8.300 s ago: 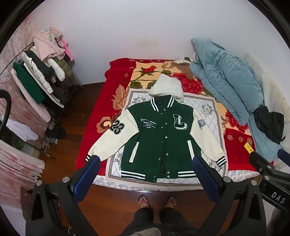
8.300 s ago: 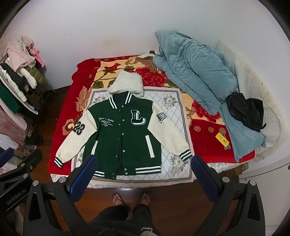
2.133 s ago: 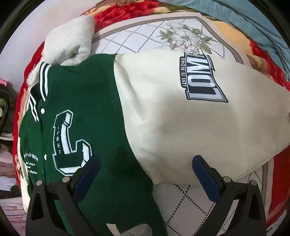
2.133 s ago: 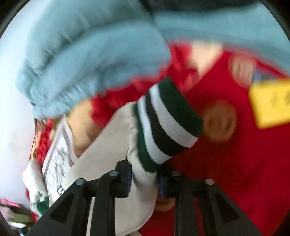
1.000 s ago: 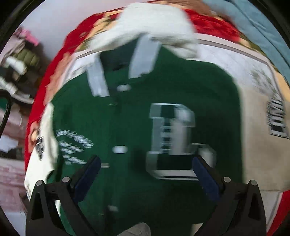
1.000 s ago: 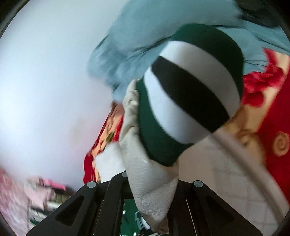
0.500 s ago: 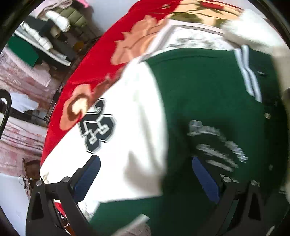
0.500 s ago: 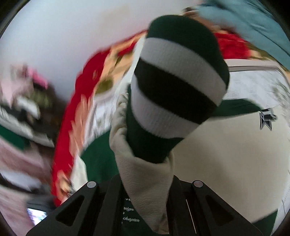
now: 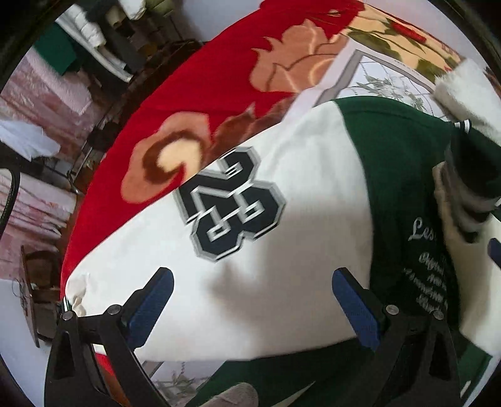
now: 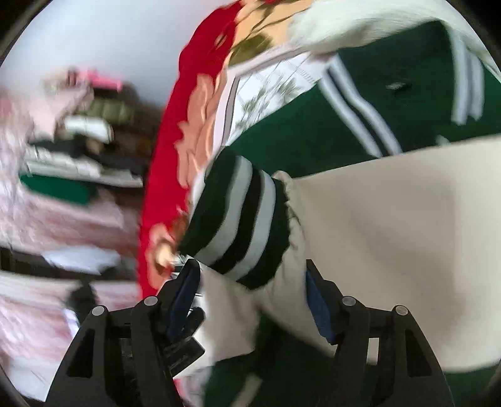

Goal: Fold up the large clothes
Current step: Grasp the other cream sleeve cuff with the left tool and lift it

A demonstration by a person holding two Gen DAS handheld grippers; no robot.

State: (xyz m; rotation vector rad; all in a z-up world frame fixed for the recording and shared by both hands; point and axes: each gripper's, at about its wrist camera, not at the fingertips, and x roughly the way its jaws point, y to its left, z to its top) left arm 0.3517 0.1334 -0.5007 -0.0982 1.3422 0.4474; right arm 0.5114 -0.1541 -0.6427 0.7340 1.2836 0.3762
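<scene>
The green varsity jacket [image 9: 394, 147] lies front up on the bed. My left gripper [image 9: 252, 281] hangs open just above its cream sleeve with the "23" patch [image 9: 231, 203], nothing between the pads. The other cream sleeve [image 10: 391, 219] is folded across the green chest [image 10: 297, 125]. Its green-and-white striped cuff [image 10: 238, 219] lies between the jaws of my right gripper [image 10: 250, 272], which are opening, and the pads stand off it on both sides. In the left wrist view that cuff [image 9: 469, 188] shows at the right edge.
The jacket rests on a white quilted sheet [image 9: 375, 75] over a red floral blanket [image 9: 200, 94]. Its white fleece hood [image 10: 344, 22] lies at the far end. A rack of clothes [image 10: 78, 141] stands beside the bed over a wooden floor.
The right gripper carried the striped cuff down across the jacket front and its jaws have parted from it. The left gripper swung from the chest over to the "23" sleeve.
</scene>
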